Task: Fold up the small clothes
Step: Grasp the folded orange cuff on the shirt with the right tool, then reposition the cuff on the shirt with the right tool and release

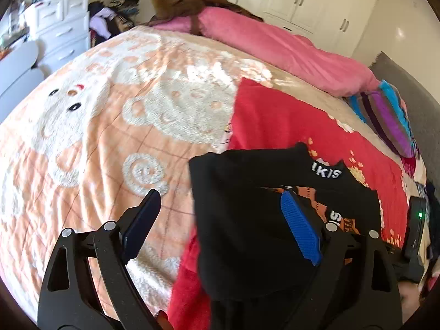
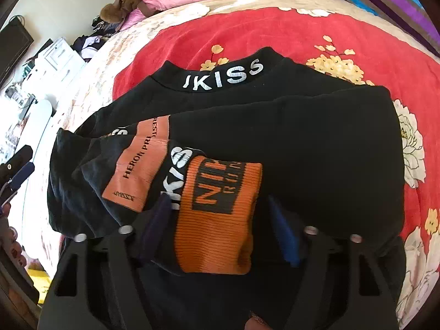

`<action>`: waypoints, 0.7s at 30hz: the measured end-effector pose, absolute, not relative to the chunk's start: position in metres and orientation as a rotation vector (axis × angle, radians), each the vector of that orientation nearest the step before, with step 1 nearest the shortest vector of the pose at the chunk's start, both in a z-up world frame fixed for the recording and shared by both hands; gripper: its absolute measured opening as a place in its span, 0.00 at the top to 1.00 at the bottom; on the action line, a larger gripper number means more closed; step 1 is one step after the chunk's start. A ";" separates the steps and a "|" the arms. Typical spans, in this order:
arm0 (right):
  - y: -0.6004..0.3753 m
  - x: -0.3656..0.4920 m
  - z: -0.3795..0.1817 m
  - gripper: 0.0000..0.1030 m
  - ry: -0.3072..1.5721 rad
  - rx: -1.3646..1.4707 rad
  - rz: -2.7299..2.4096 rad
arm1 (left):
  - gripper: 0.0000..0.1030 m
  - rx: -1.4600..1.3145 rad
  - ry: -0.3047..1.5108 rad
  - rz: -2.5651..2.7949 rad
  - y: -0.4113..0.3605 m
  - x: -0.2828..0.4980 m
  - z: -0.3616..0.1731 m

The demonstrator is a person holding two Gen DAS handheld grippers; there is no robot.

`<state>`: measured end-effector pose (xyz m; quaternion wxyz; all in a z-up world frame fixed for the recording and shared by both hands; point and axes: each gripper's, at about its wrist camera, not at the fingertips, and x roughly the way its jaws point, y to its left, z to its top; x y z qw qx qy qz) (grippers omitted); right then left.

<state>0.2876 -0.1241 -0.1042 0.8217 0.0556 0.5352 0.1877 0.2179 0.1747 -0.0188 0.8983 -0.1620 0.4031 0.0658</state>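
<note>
Two grippers, one garment, on a bed.
Bed cover: peach blanket (image 1: 96,137) with white bear figures lay across the left part of the bed.
Red blanket (image 2: 275,35): flowered, spread beside the peach one, under the garment.
Pink duvet (image 1: 275,46): bunched along the far edge of the bed.
Striped pillow (image 1: 390,118): purple, blue and brown, at the far right corner.
Black sweatshirt (image 2: 302,143): lay on the red blanket, folded over itself; collar lettered "IKISS" faced away; orange patch showed on the front.
Orange cuff (image 2: 217,214): ribbed sleeve end with black lettering, lay between the right fingers.
Left gripper (image 1: 220,220): fingers spread wide, released; one blue pad (image 1: 301,228) over the sweatshirt's edge, the other over the peach blanket.
Right gripper (image 2: 220,236): fingers astride the orange cuff; whether they pressed it could not be told.
</note>
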 end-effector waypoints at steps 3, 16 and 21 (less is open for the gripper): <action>-0.120 0.284 -0.101 0.61 1.127 0.121 0.423 | 0.20 -0.356 0.849 0.153 0.182 0.217 -0.024; -0.139 0.265 -0.023 0.91 0.866 0.032 0.459 | 0.20 -0.344 0.835 0.105 0.168 0.222 -0.024; -0.171 0.277 -0.004 0.91 0.837 -0.041 0.355 | 0.20 -0.321 0.814 0.078 0.156 0.226 -0.024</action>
